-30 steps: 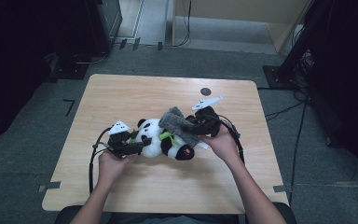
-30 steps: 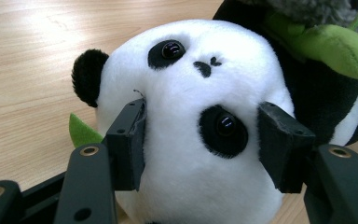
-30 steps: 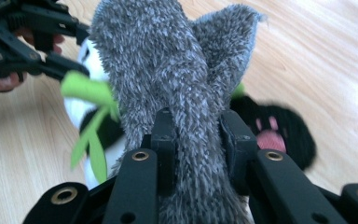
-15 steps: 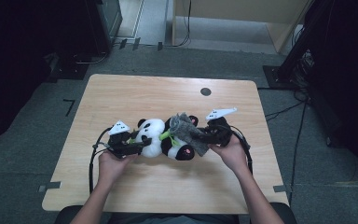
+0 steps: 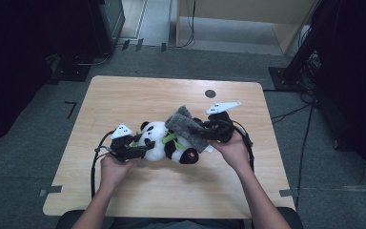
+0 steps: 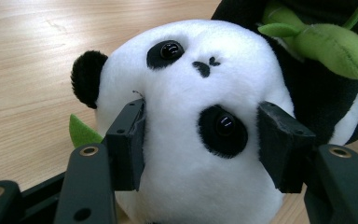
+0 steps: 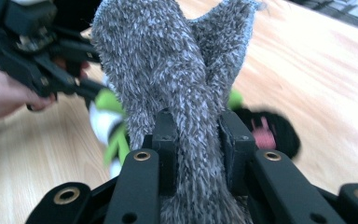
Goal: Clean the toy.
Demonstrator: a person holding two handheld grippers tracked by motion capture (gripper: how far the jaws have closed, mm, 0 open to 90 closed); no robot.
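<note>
A black-and-white panda plush point(image 5: 158, 142) lies on its back on the wooden table point(image 5: 124, 95), with a green leaf on its chest. My left gripper point(image 5: 145, 149) is shut on the panda's head point(image 6: 205, 60), one pad on each cheek point(image 6: 129, 140). A grey fuzzy cloth point(image 5: 186, 125) drapes over the panda's lower body. My right gripper point(image 5: 204, 132) is shut on a bunched fold of that cloth point(image 7: 168, 60), which stands up between its pads point(image 7: 165, 135). Behind the cloth a black foot with a pink sole point(image 7: 270, 133) of the panda shows.
A small black round mark point(image 5: 210, 93) sits near the table's far edge. Cables trail from both grippers across the table near the person's hands point(image 5: 112, 169). Dark furniture and cables stand on the floor beyond the table.
My right gripper has shifted to the right with the grey cloth, dragging it over the panda's lower body. The left gripper and the panda's head have stayed put.
</note>
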